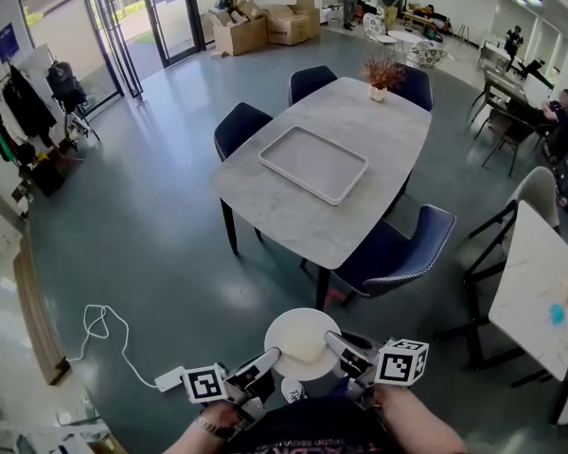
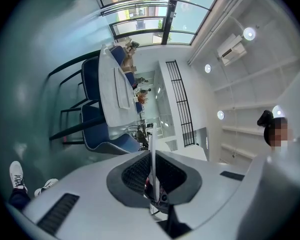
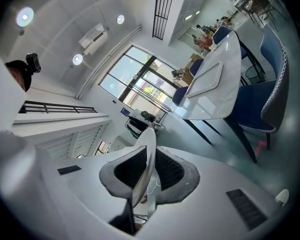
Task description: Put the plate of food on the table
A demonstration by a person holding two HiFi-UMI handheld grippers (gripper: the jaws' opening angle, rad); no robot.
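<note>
Both tongs clenched on the plate point(image 1: 303, 343). L gripper point(image 1: 268, 357) pinches the rim on its left side, R gripper point(image 1: 331, 340) the rim on its right. In each gripper view the jaws are shut w/ the thin white edge squeezed btwn them. The plate is round, white, held about level; its top looks plain and pale from the head view. It sits well short of the table point(image 1: 379, 149), over the floor point(image 1: 170, 244) on the table's near side.

On the table: pale rectangular tray point(image 1: 313, 164) mid-top, small potted plant point(image 1: 382, 73) at the far end. A blue chair point(image 1: 398, 249) tucked at the table's near edge stands btwn plate & table. Other blue chairs point(image 1: 239, 126) at the table's left and far sides. White cable point(image 1: 99, 324) on the floor, left of the table's near end.
</note>
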